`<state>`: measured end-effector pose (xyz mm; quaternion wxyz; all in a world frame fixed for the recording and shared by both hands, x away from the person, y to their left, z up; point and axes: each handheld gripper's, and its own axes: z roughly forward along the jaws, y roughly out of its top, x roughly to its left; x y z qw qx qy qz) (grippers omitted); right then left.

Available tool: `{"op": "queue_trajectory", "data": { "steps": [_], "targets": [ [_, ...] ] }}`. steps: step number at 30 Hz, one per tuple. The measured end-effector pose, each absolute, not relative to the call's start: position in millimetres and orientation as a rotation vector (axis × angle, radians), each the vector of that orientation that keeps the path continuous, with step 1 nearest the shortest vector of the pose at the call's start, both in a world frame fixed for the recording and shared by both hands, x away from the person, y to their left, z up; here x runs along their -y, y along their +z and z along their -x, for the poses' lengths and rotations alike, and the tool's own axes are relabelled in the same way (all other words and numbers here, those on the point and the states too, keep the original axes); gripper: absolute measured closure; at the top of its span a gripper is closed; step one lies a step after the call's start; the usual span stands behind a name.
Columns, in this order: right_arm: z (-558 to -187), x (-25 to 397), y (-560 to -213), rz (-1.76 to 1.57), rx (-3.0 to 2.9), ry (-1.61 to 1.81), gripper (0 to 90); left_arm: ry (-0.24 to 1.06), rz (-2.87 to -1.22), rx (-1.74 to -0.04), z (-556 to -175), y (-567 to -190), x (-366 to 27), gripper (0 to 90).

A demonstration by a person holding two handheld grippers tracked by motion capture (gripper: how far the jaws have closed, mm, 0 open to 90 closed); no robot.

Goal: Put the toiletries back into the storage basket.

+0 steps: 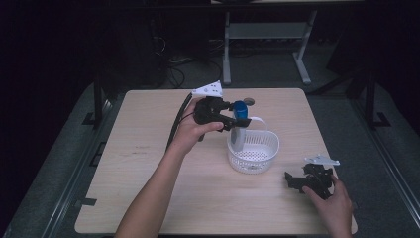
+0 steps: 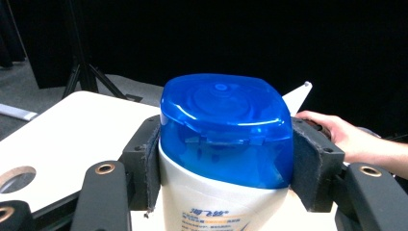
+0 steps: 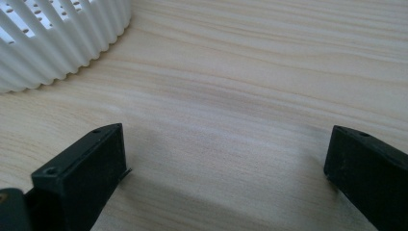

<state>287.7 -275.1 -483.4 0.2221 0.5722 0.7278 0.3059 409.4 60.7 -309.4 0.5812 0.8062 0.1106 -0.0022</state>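
Observation:
A white bottle with a blue cap (image 1: pixel 239 119) (image 2: pixel 226 130) hangs upright over the back rim of a white ribbed basket (image 1: pixel 260 161), its lower end inside the basket. My left gripper (image 1: pixel 233 118) (image 2: pixel 226 159) is shut on the bottle just at the cap, one pad on each side. My right gripper (image 1: pixel 294 181) (image 3: pixel 226 163) rests low on the table at the front right, open, with bare wood between its jaws. The basket's wall (image 3: pixel 57 38) shows at the upper left of the right gripper view.
The wooden table (image 1: pixel 148 163) has a small round hole (image 1: pixel 249 101) (image 2: pixel 17 178) near its back edge. A metal desk frame (image 1: pixel 267 44) stands on the floor behind. The other hand (image 2: pixel 346 137) shows beyond the bottle.

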Motion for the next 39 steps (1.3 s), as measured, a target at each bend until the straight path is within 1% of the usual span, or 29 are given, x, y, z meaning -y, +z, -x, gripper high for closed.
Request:
{"op": "queue_trajectory", "data": {
  "steps": [39],
  "targets": [
    [-287.7, 275.1, -483.5, -1.580, -2.010, 0.844, 0.4, -0.024, -1.927, -0.286, -412.4, -358.2, -55.3, 37.7]
  ]
}}
